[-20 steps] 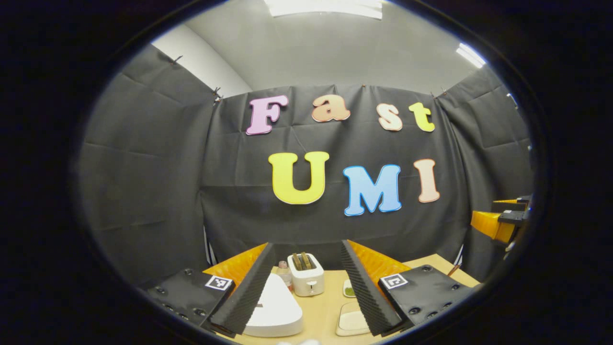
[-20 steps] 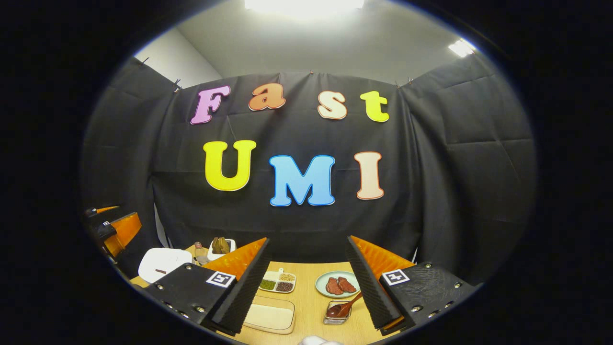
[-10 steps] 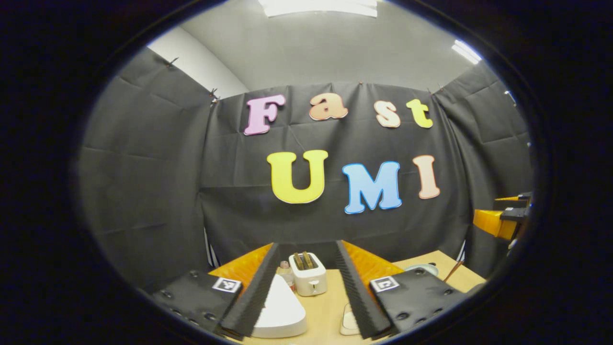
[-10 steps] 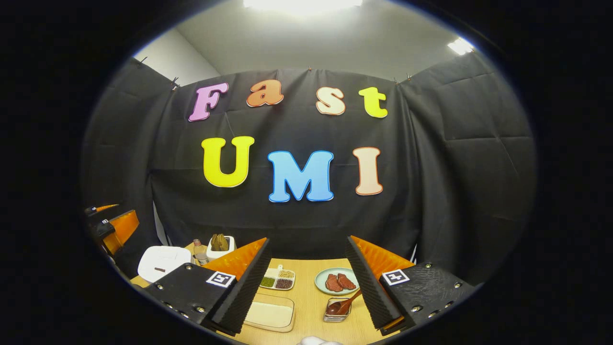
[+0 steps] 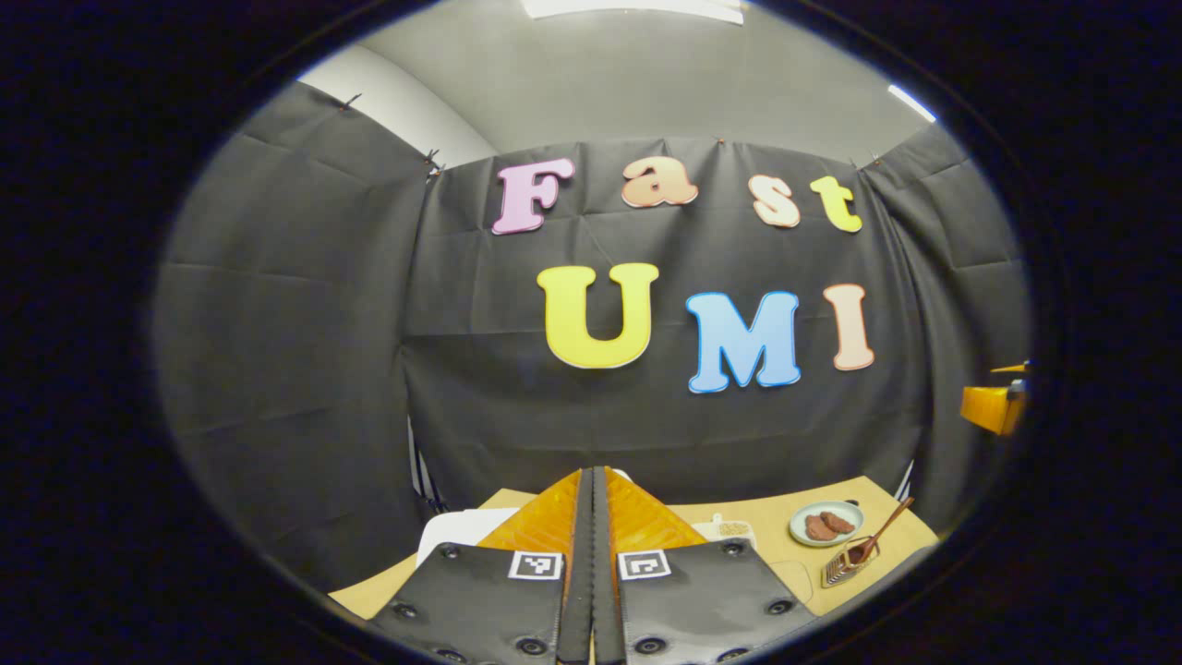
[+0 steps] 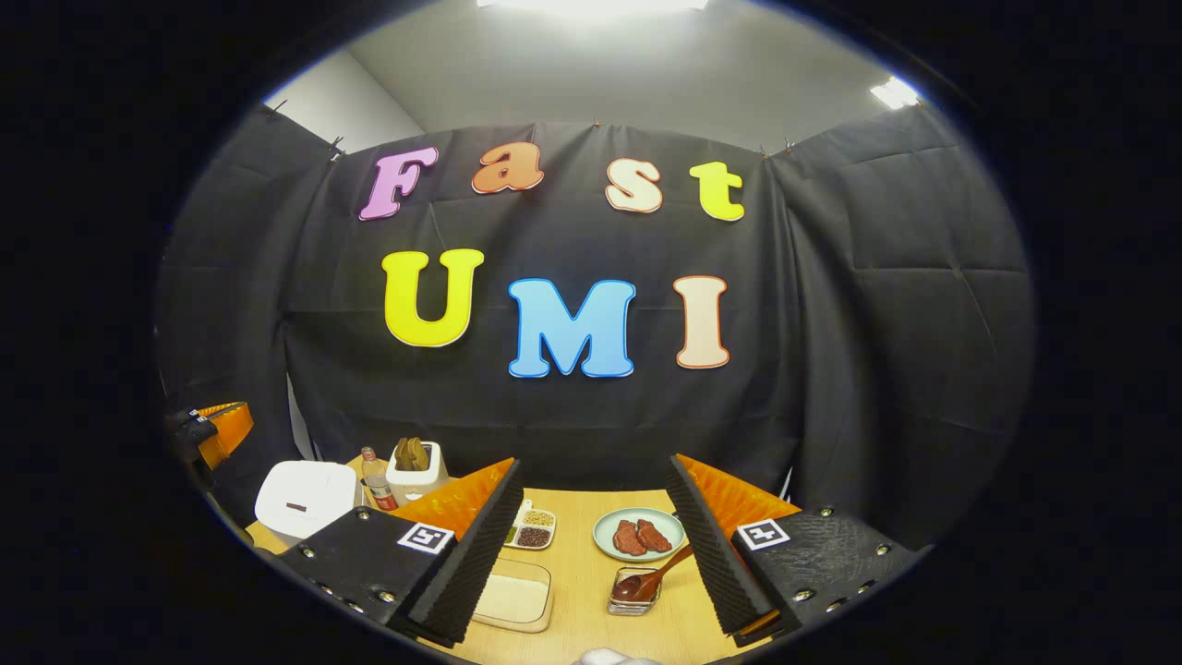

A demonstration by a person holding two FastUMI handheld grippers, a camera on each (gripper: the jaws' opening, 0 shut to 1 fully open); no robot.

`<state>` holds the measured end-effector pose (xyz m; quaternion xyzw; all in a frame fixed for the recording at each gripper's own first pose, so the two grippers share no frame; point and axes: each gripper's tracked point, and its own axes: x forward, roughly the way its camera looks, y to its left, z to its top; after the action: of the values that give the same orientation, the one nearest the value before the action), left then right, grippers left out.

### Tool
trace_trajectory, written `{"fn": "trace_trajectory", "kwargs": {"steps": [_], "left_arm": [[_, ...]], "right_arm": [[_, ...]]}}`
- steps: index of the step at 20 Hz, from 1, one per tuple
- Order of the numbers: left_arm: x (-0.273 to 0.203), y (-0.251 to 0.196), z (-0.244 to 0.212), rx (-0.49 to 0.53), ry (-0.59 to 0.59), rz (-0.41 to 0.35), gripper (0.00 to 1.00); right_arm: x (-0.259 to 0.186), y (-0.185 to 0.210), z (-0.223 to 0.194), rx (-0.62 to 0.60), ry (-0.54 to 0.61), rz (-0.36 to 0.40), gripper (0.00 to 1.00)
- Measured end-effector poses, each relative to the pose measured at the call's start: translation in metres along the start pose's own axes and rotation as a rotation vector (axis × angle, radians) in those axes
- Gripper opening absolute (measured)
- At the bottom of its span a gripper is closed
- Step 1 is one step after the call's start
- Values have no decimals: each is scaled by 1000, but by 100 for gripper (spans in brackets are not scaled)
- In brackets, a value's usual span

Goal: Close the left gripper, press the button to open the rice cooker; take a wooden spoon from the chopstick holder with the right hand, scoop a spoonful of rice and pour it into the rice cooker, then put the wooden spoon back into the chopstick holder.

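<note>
My left gripper (image 5: 592, 473) is shut with nothing between its fingers, held above the table. Behind its left finger a corner of the white rice cooker (image 5: 452, 534) shows. In the right gripper view the rice cooker (image 6: 300, 497) sits at the far left with its lid down. My right gripper (image 6: 596, 466) is open and empty above the table's front. Below it, just inside the right finger, stands the clear chopstick holder (image 6: 632, 598) with the wooden spoon (image 6: 654, 580) leaning in it. A shallow tray of white rice (image 6: 512, 598) lies beside the left finger. The left gripper (image 6: 217, 427) hangs above the cooker.
A toaster (image 6: 416, 465) and a small bottle (image 6: 377, 482) stand behind the cooker. A divided dish of grains (image 6: 529, 533) and a plate with meat slices (image 6: 637, 534) lie mid-table on the wooden table (image 6: 582, 554). Black cloth walls close the back and sides.
My left gripper's fingers have closed fully and its view has swung right and up. The right gripper drifted slightly and stays open.
</note>
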<state>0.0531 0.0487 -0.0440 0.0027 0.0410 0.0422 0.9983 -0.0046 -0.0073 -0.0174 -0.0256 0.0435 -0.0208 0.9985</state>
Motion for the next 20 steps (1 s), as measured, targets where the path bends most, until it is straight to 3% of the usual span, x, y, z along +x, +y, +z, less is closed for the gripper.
{"fn": "trace_trajectory", "kwargs": {"steps": [6,10,15,20], "left_arm": [[50,50,-77,-4,147,151,10],[67,77,-128,-12,245,212,8],[71,94,-200,-55,406,258,8],[73,93,-237,-64,501,269,8]], "right_arm": [[-9,-22,-8,-58,37,-55,95],[-13,-36,-22,-87,75,-95,95],[-17,-37,-45,-92,141,-98,96],[-18,-28,-57,-109,167,-80,96]]}}
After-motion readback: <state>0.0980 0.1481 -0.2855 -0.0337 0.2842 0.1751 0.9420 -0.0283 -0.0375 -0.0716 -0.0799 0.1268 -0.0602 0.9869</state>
